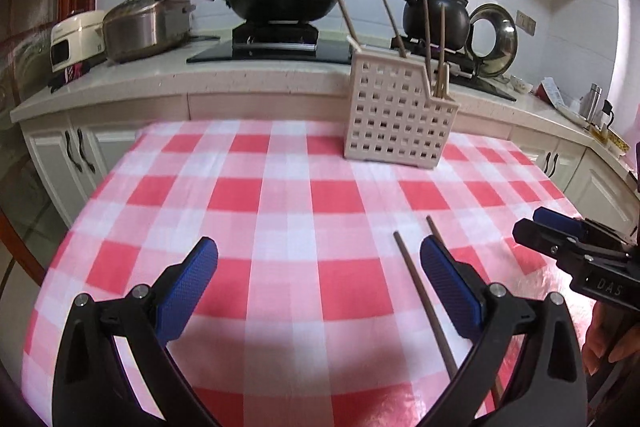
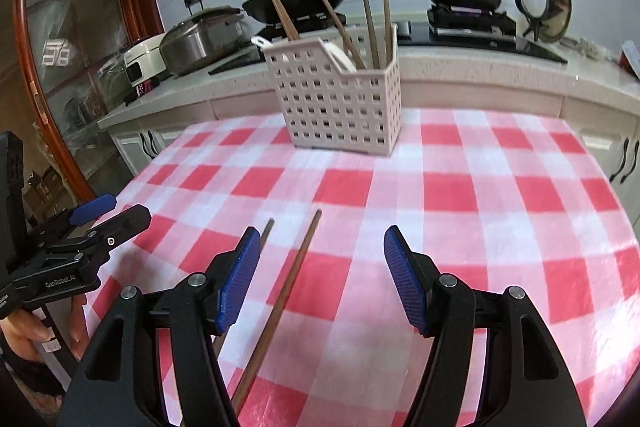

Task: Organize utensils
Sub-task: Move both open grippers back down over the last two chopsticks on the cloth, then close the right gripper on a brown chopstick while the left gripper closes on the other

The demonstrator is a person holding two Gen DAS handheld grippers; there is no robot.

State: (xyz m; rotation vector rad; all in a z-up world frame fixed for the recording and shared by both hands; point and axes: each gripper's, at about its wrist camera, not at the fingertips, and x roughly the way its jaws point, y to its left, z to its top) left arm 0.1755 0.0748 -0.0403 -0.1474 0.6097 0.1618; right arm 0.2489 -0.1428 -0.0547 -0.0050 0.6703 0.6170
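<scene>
I have both tools low over the tabletop (image 1: 280, 211), whose red-and-white checked cloth lies bare across the middle and out to the left edge, so there is open room ahead. The far edge butts close to the kitchen counter (image 1: 256, 75), with only a narrow gap showing the cabinet doors.

My left tool (image 1: 319, 279) is spread wide with nothing between its pads. My right tool (image 2: 322, 269) also stands apart, pinching nothing. One loose chopstick (image 2: 280, 303) lies on the cloth between the right tool's fingers, nearer its left pad. The second chopstick (image 2: 266, 229) lies just beside it, mostly hidden behind that left finger. In the left view both lie along the left tool's right finger.

The white slotted utensil basket (image 1: 394, 115) stands upright near the far edge, well apart from both tools. Several brown chopsticks (image 2: 370, 15) lean inside it, and a white spoon (image 2: 340, 57) rests in the taller section.
</scene>
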